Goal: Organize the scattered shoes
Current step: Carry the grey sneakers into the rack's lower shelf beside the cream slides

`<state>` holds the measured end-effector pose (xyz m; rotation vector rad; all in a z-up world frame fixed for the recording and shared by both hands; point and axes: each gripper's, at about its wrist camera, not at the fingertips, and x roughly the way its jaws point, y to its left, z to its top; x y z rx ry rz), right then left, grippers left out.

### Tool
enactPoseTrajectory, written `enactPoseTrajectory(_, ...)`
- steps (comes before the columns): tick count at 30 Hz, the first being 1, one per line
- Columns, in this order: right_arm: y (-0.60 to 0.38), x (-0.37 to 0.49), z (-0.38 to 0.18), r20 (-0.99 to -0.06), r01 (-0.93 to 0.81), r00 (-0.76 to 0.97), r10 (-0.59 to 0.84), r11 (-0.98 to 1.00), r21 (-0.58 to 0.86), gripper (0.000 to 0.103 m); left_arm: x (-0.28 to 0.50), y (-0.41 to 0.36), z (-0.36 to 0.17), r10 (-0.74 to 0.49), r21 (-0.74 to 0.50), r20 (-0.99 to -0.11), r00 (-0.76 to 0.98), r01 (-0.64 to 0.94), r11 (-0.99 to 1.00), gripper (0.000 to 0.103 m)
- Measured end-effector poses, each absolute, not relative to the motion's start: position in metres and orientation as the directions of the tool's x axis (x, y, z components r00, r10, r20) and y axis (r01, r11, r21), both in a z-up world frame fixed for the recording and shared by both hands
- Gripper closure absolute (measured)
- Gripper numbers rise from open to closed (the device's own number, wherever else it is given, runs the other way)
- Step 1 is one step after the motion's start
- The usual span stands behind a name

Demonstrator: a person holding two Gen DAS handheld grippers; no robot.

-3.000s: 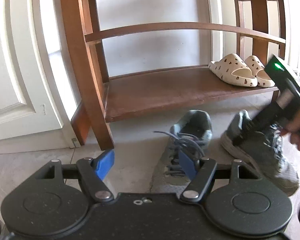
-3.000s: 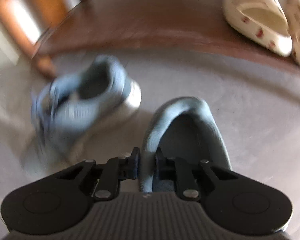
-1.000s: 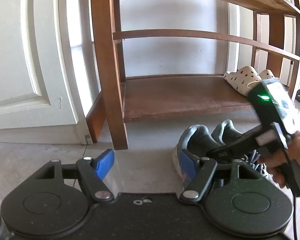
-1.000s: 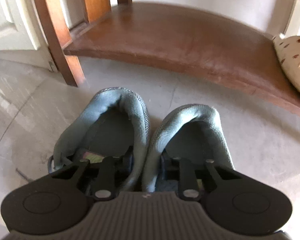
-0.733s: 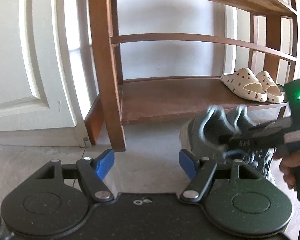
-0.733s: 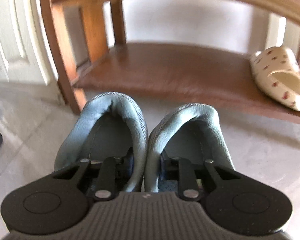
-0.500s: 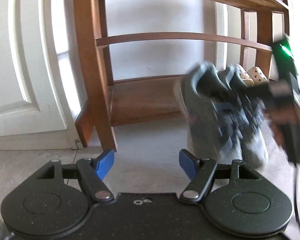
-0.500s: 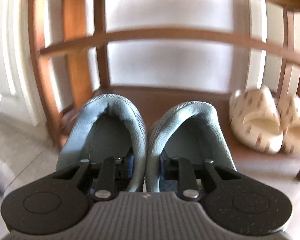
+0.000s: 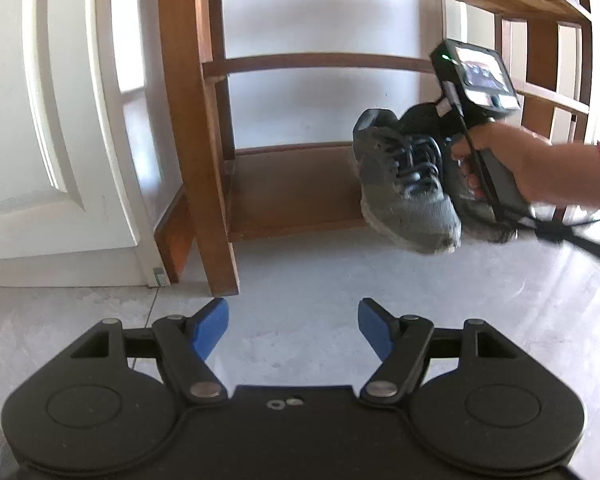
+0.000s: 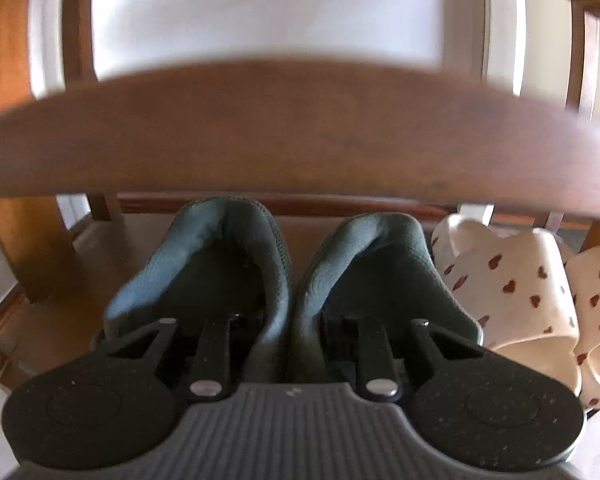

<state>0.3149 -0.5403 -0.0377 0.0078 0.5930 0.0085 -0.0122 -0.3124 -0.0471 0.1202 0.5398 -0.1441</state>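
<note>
My right gripper [image 10: 292, 320] is shut on the two touching inner collars of a pair of grey sneakers [image 10: 220, 264], one finger inside each shoe. In the left wrist view the sneakers [image 9: 408, 184] hang in the air, toes down, in front of the wooden shoe rack's bottom shelf [image 9: 292, 188], held by the right gripper [image 9: 444, 128]. In the right wrist view the heels sit level with the bottom shelf [image 10: 52, 320], under the middle rail [image 10: 300, 128]. My left gripper [image 9: 292, 320] is open and empty, low over the floor.
A pair of cream slippers with red hearts [image 10: 532, 304] lies on the bottom shelf, right of the sneakers. The rack's left post [image 9: 196, 140] stands near a white door [image 9: 52, 120]. The floor [image 9: 340, 272] is grey concrete.
The right gripper has lifted both sneakers off the floor and carried them up and forward to the rack's bottom shelf. The left gripper stayed open and low.
</note>
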Motion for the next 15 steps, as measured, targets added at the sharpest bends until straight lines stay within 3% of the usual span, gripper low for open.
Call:
enactPoseTrajectory(3, -0.541, 0.326, -0.038, -0.593, -0.006, 0.805, 0.007, 1.000, 0.004, 0.068, -0.005, -0.322, -0.054, -0.144, 0.038, -0.521, 0.841, 0.192, 0.981, 0.032)
enactPoseTrajectory(5, -0.541, 0.330, -0.036, -0.590, -0.011, 0.808, -0.001, 1.000, -0.017, 0.047, -0.001, -0.329, -0.057, -0.171, 0.017, -0.514, 0.841, 0.208, 0.978, 0.032)
enactPoseTrajectory(10, -0.544, 0.326, -0.031, -0.546, -0.039, 0.838, 0.011, 0.998, -0.040, 0.030, 0.011, -0.344, -0.062, -0.236, -0.027, -0.477, 0.847, 0.254, 0.967, 0.032)
enactPoseTrajectory(15, -0.551, 0.311, -0.025, -0.493, -0.060, 0.870, 0.033, 0.997, -0.039, 0.026, 0.024, -0.360, -0.061, -0.260, -0.058, -0.459, 0.850, 0.264, 0.963, 0.032)
